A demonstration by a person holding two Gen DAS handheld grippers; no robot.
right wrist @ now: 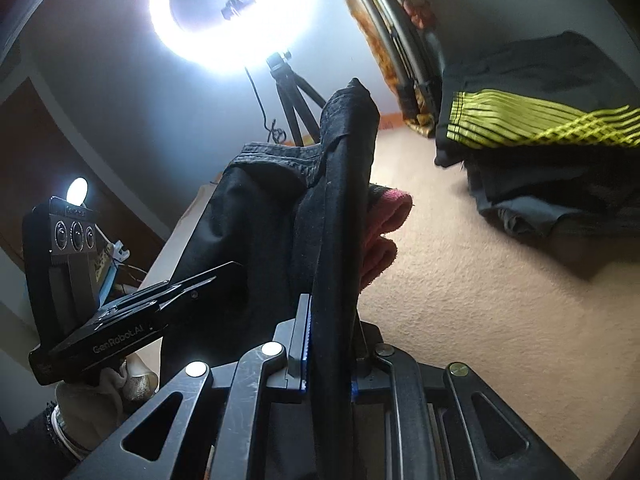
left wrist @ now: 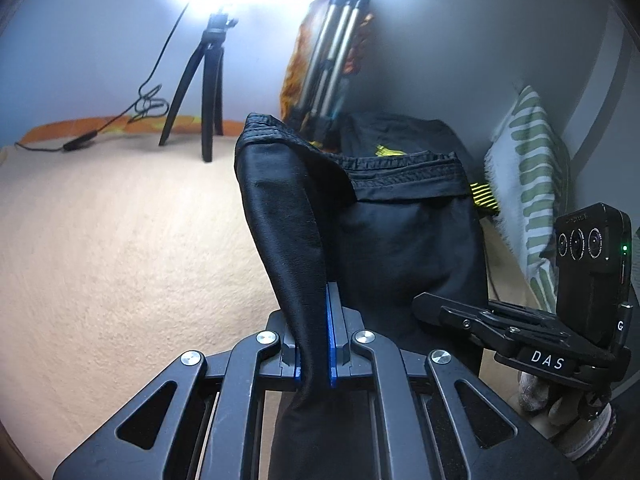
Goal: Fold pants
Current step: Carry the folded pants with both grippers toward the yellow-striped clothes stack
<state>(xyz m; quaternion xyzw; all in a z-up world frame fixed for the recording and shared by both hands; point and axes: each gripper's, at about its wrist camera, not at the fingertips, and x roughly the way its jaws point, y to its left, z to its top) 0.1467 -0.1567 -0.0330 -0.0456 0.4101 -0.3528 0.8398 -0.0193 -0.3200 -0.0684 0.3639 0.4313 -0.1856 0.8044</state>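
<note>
The black pants (left wrist: 384,240) hang lifted above the beige surface, waistband up. My left gripper (left wrist: 316,320) is shut on one side of the pants, cloth bunched between its blue pads. My right gripper (right wrist: 328,336) is shut on the other side of the pants (right wrist: 256,220), a thick fold of black cloth running up between its fingers. The right gripper also shows at the right of the left wrist view (left wrist: 452,308), and the left gripper at the left of the right wrist view (right wrist: 208,280). The lower legs of the pants are hidden.
A ring light on a black tripod (left wrist: 206,92) stands at the back with its cable (left wrist: 148,100). A folded tripod in orange cloth (left wrist: 332,60) leans on the wall. A pile of dark clothes with yellow stripes (right wrist: 540,124), a pink cloth (right wrist: 384,232) and a striped pillow (left wrist: 528,184) lie nearby.
</note>
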